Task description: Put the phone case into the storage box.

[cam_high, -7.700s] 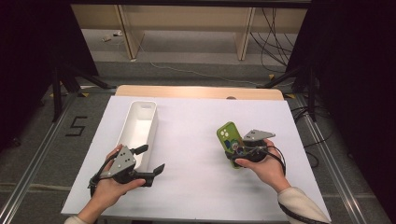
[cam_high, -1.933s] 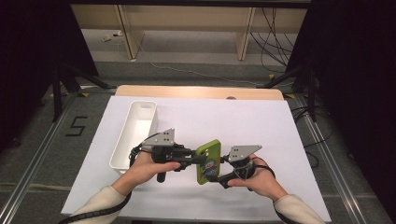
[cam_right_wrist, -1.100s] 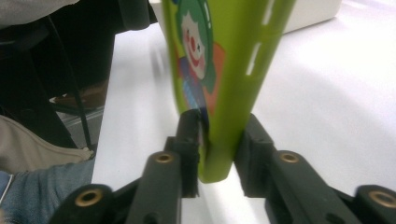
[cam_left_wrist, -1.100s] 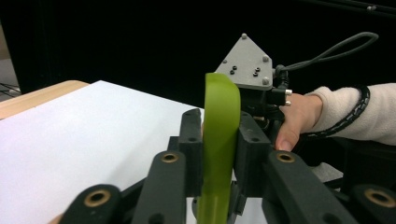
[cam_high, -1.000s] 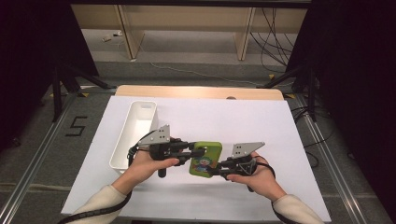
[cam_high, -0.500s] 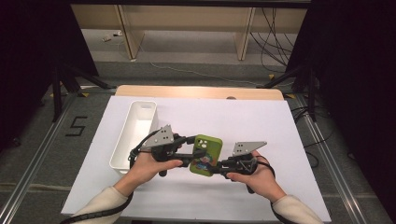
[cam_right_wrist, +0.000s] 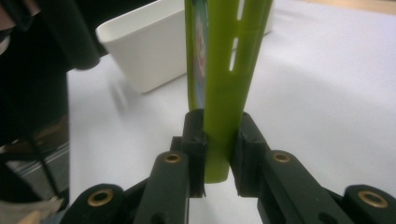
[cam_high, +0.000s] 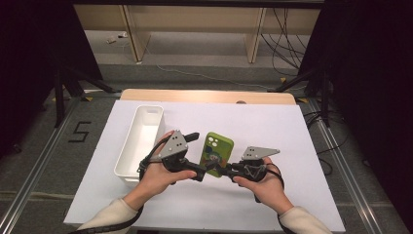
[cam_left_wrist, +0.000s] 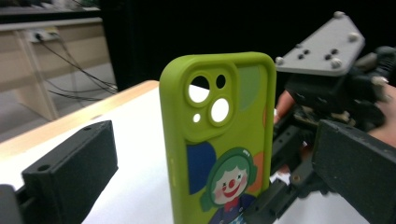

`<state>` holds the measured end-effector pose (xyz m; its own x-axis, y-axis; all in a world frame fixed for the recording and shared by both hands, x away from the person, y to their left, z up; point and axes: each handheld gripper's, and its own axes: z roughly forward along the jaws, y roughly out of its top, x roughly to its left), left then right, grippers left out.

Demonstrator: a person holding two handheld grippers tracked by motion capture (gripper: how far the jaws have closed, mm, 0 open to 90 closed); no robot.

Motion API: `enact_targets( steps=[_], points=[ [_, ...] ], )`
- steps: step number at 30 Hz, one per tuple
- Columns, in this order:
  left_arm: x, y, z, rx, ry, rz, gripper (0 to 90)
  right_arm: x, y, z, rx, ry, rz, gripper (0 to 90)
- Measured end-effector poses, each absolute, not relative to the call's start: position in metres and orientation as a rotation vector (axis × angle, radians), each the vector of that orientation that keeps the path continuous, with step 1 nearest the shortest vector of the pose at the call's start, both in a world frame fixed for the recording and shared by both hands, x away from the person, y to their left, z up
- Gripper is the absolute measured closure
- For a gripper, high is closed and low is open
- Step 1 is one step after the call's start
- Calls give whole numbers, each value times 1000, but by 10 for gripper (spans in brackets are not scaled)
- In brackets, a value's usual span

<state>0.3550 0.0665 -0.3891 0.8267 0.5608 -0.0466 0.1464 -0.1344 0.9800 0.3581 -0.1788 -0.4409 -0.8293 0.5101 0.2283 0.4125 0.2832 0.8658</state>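
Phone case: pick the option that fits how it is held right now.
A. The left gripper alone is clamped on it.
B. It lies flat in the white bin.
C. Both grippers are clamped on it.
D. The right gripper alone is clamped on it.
D. The right gripper has its jaws pressed on the bottom edge of the green phone case, while the left gripper has its jaws standing wide on either side, clear of it.

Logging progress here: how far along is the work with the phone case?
Done: the case is off the table. In hand: the right tool pinches its bottom edge; the left tool has just opened, jaws apart on either side. Left: probably placing it in the tray.
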Motion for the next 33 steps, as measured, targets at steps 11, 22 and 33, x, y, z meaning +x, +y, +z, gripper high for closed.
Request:
enact_targets(
  steps=[11, 22, 33],
  points=[
    [355, 48, -382, 1642, 647, 492, 0, 352, -161, -439, 980, 2344, 1539, 783],
    [357, 37, -389, 1653, 706, 552, 0, 350, -151, -441, 1021, 2321, 1500, 783],
    [358, 36, -393, 1631, 750, 576, 125, 350, -147, -441, 1035, 2304, 1470, 782]
  ],
)
